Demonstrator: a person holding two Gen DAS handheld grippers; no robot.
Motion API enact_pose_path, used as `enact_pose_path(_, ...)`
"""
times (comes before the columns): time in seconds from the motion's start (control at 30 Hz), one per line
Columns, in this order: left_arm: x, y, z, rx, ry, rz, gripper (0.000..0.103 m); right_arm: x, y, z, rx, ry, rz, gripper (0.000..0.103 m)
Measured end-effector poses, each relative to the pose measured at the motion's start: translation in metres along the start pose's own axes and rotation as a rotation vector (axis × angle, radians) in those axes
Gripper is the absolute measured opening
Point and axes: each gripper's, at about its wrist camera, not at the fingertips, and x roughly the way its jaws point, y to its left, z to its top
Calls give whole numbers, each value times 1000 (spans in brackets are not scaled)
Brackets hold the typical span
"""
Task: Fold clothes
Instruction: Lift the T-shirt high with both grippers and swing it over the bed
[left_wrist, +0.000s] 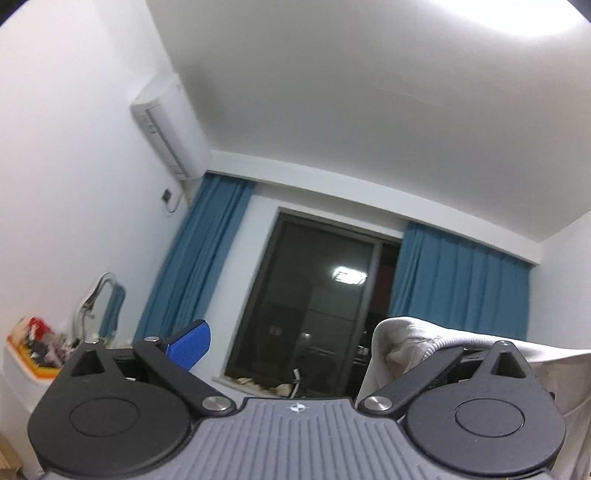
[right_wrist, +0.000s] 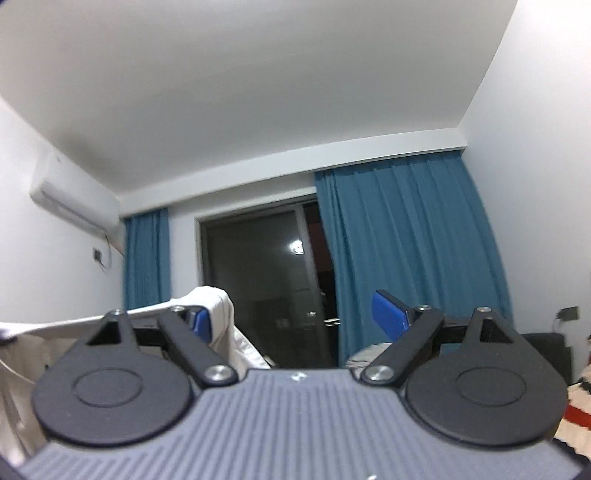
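Observation:
Both grippers point up toward the ceiling and window. My left gripper (left_wrist: 291, 347) has its jaws wide apart; its left blue pad (left_wrist: 190, 343) is bare, and a white-grey garment (left_wrist: 413, 339) drapes over its right finger, hiding that pad. My right gripper (right_wrist: 295, 317) also stands wide open; the same white garment (right_wrist: 218, 314) hangs over its left finger, whose blue pad (right_wrist: 202, 321) partly shows, and stretches off to the left. Its right pad (right_wrist: 389, 314) is bare. The garment hangs between the two grippers, resting on the fingers and not pinched.
A dark window (left_wrist: 317, 295) with blue curtains (right_wrist: 406, 258) is ahead. An air conditioner (left_wrist: 162, 125) is on the left wall. A white cabinet with a cluttered orange tray (left_wrist: 33, 354) stands at left. A striped cloth (right_wrist: 580, 406) lies at the right edge.

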Motion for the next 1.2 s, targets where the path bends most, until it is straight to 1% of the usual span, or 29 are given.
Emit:
enact_pose_path(0.1,32,-11,-5,-16,65,-34,103,20,-6,17,-25,4,-20,87)
enact_pose_path(0.13,43,-15,-7,-22,88,-45,103,29,-10,17,-36,14,-31,87)
enact_pose_path(0.17,58,-17,-17,-26,112,-53,103,40,-14,13,-44,32,-45,87)
enact_pose_path(0.23,93,-18,-50,-22,165,-58,103,63,-23,-2,-60,75,-72,87)
enact_pose_path(0.27,110,-19,-67,-20,191,-60,103,77,-29,-16,-77,101,-89,87)
enact_pose_path(0.33,154,-17,-111,-12,248,-59,103,105,-40,-47,-111,153,-123,87)
enact_pose_path(0.4,197,-15,-161,17,281,-49,103,140,-58,-88,-124,207,-154,87)
enact_pose_path(0.47,239,-22,-213,113,267,-7,103,178,-74,-131,-110,261,-189,87)
enact_pose_path(0.53,288,-28,-268,157,294,14,103,225,-93,-183,-98,332,-237,87)
enact_pose_path(0.6,344,-21,-330,146,362,31,103,274,-113,-239,-88,402,-289,87)
enact_pose_path(0.63,371,-15,-361,141,391,39,103,294,-121,-265,-90,421,-305,87)
enact_pose_path(0.7,422,-3,-429,151,454,54,103,337,-141,-331,-101,468,-334,86)
enact_pose_path(0.77,467,7,-500,161,523,70,103,376,-160,-400,-117,525,-362,86)
enact_pose_path(0.83,506,20,-572,155,601,87,103,410,-174,-462,-134,584,-370,86)
enact_pose_path(0.93,553,48,-673,161,724,112,103,446,-193,-557,-149,656,-350,86)
enact_pose_path(1.0,580,65,-728,162,820,119,103,465,-207,-612,-148,736,-333,86)
enact_pose_path(1.07,601,80,-771,180,909,100,103,470,-222,-661,-140,822,-321,86)
enact_pose_path(1.1,602,87,-786,198,939,94,103,471,-227,-681,-143,865,-325,86)
enact_pose_path(1.17,601,100,-811,238,992,84,103,475,-239,-710,-123,954,-323,86)
enact_pose_path(1.2,604,101,-817,262,1009,71,103,478,-245,-717,-98,985,-315,86)
